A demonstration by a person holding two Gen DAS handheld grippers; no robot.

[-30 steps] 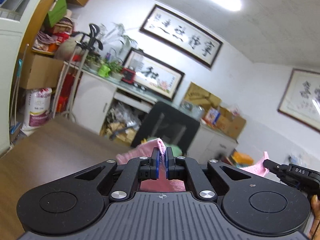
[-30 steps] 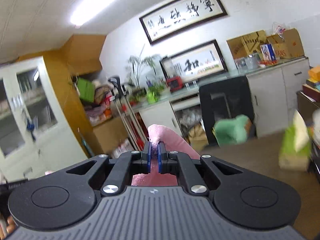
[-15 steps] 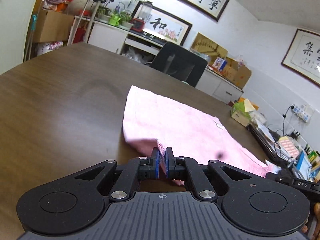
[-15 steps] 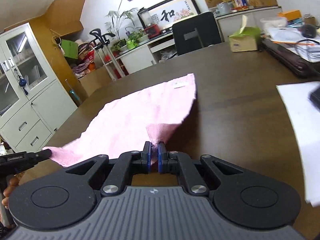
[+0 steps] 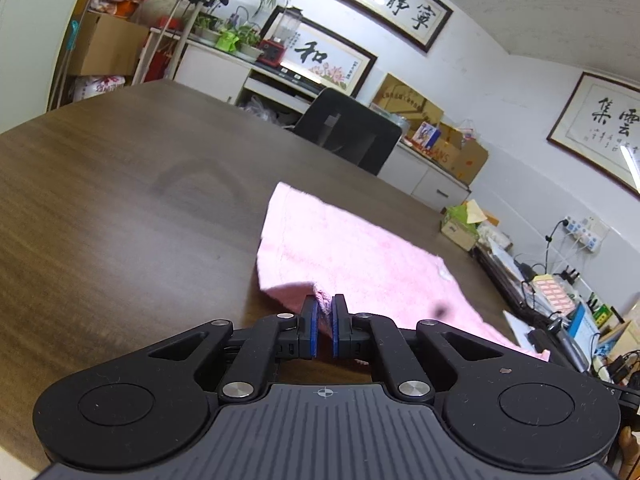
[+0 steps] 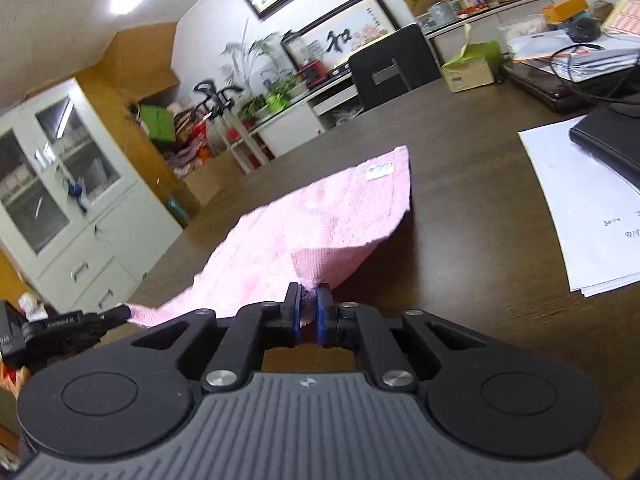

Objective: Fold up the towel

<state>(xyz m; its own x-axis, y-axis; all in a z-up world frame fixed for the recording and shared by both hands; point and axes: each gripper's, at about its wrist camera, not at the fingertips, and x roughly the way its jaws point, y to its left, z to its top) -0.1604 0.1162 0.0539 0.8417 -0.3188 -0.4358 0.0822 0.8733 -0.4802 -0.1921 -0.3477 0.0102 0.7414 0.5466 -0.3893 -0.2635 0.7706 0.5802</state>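
Pink towel (image 5: pixel 360 256) lies spread on the dark wood desk (image 5: pixel 100 208), far edge flat, label (image 6: pixel 379 169) at its far right corner. My left gripper (image 5: pixel 324 320) pinches the near left corner — fingers clamped on cloth. My right gripper (image 6: pixel 306 314) is clamped likewise on the near right corner, lifted slightly. White papers (image 6: pixel 580 208) lie to the right.

black grippers (image 5: pixel 325 326), blue pads (image 6: pixel 296 320), silver screws, ribbed grey housing, perhaps rubber.
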